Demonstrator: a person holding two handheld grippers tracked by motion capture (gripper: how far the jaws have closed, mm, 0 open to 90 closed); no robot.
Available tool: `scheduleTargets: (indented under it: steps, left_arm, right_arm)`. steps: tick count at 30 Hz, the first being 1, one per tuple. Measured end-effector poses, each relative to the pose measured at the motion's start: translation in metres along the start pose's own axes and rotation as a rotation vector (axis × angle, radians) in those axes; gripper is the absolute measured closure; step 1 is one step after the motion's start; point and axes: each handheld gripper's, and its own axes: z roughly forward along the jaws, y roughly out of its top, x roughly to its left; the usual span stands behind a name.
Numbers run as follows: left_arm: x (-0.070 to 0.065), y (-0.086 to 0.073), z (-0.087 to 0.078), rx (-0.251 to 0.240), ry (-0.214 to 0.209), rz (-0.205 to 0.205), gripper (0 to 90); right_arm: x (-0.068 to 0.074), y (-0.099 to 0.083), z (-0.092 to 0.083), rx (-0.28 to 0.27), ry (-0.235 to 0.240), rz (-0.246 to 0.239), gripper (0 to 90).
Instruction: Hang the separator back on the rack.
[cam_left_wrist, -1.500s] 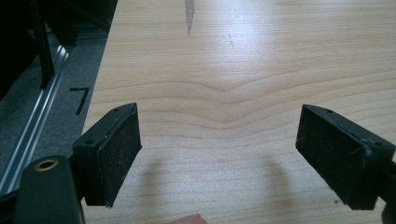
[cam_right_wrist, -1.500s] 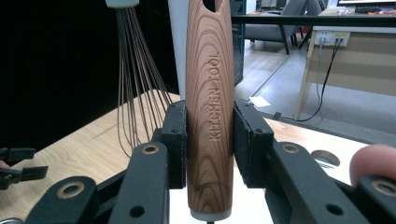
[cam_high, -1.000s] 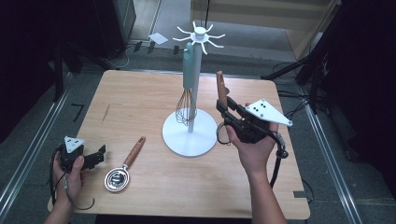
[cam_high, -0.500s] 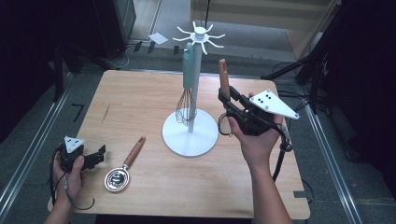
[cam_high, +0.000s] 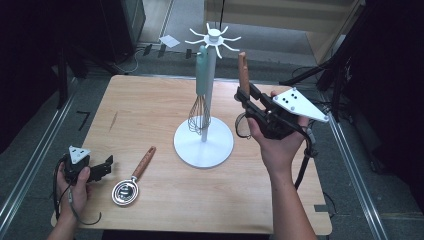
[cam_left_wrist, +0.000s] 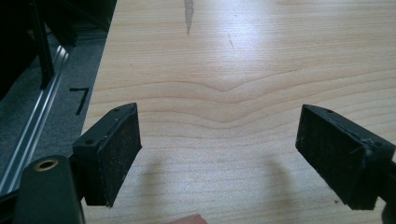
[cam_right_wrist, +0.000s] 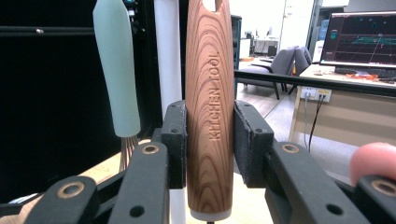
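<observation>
Wooden handle (cam_right_wrist: 208, 107) top cut off; its lower end hidden.

The left gripper (cam_high: 102, 167) is a compact black tool topped by a small grey three-cornered plate, with a thin black cable looping from its rear. Its two jaws end in rectangular black pads (cam_left_wrist: 120, 149) with a matt, slightly speckled face, each backed by a black block bearing a small screw hole. The right gripper (cam_high: 244, 100) carries a larger pale grey three-cornered plate dotted with dark holes. Its black link arms show brass-ringed rivets and plain screw holes (cam_right_wrist: 150, 149). Both forearms are bare, without sleeves.
</observation>
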Motion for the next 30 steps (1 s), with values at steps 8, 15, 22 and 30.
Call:
scheduleTargets:
  steps: [8,15,22,30]
  left_arm:
    - [0.000,0.000,0.000,0.000,0.001,0.001,14.9]
    - [0.000,0.000,0.000,0.001,0.000,0.000,14.9]
    - [0.000,0.000,0.000,0.002,-0.002,0.002,14.9]
    - [0.000,0.000,0.000,0.004,-0.003,0.004,14.9]
  right_arm:
    - [0.000,0.006,0.000,-0.020,0.000,-0.011,69.4]
    - [0.000,0.010,0.004,-0.022,0.019,-0.014,69.4]
    - [0.000,0.013,0.010,-0.010,0.026,-0.018,69.3]
    - [0.000,0.011,0.015,0.005,0.048,-0.004,69.3]
